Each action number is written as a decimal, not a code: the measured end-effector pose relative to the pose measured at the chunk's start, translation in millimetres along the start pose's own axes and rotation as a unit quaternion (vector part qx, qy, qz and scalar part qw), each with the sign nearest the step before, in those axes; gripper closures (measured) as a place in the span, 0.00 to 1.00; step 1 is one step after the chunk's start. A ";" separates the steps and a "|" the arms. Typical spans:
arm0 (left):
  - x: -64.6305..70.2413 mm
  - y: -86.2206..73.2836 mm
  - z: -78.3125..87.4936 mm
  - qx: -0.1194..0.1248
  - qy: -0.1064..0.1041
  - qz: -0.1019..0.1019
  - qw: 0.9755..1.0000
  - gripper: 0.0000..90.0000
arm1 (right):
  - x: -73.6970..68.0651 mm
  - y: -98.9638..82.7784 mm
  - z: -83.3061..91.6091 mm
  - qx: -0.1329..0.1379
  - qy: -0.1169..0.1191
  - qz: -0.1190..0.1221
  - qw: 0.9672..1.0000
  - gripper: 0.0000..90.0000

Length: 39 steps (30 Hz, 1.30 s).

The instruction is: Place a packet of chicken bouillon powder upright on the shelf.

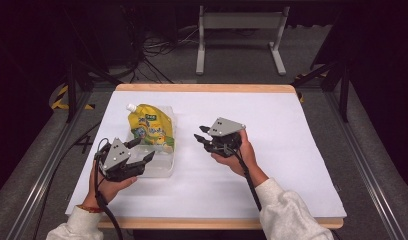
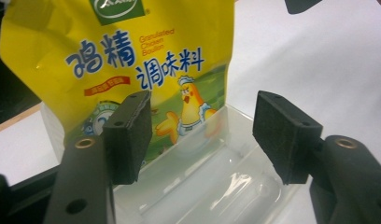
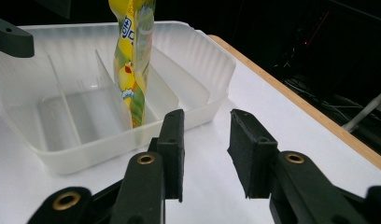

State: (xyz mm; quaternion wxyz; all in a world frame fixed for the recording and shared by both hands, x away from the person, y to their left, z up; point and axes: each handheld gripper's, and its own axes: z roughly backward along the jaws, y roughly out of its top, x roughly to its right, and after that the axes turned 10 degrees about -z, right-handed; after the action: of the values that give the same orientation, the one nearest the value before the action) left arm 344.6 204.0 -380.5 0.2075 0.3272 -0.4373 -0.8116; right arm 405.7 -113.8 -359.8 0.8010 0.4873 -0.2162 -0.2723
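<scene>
where the white sheet (image 1: 292, 150) covers the wood-edged tabletop (image 1: 207, 88), a clear divided plastic tray (image 1: 162, 167) sits toward the left edge, and a yellow pouch of granulated chicken bouillon (image 1: 149, 129) stands upright in one of its slots. the left gripper (image 1: 140, 151) hangs at the tray's near end, jaws spread wide and empty. the right gripper (image 1: 201, 135) is just right of the tray, jaws parted, gripping nothing. beyond the far edge lie grey carpet, tangled cables (image 1: 157, 47) and a grey metal stand (image 1: 239, 35) in a dark room.
</scene>
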 end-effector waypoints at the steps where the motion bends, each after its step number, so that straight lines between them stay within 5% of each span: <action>1: 1.4 0.5 0.3 0.000 -0.001 0.000 1.000 0.40 | 0.5 -0.7 1.5 -0.002 -0.001 0.000 1.000 0.72; 15: 21.7 8.8 -0.3 -0.002 -0.015 -0.013 1.000 0.28 | 11.3 -8.4 21.8 -0.024 -0.017 0.005 1.000 0.64; 39: 58.5 19.4 -8.4 -0.007 -0.082 -0.024 0.996 0.10 | 26.9 -32.2 55.6 -0.069 -0.044 0.023 0.996 0.51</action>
State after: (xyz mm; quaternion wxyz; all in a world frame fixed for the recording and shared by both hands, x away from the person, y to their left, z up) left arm 310.6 152.4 -388.0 0.1536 0.2688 -0.4387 -0.8436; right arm 384.8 -180.2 -362.5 0.8286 0.4135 -0.2432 -0.2887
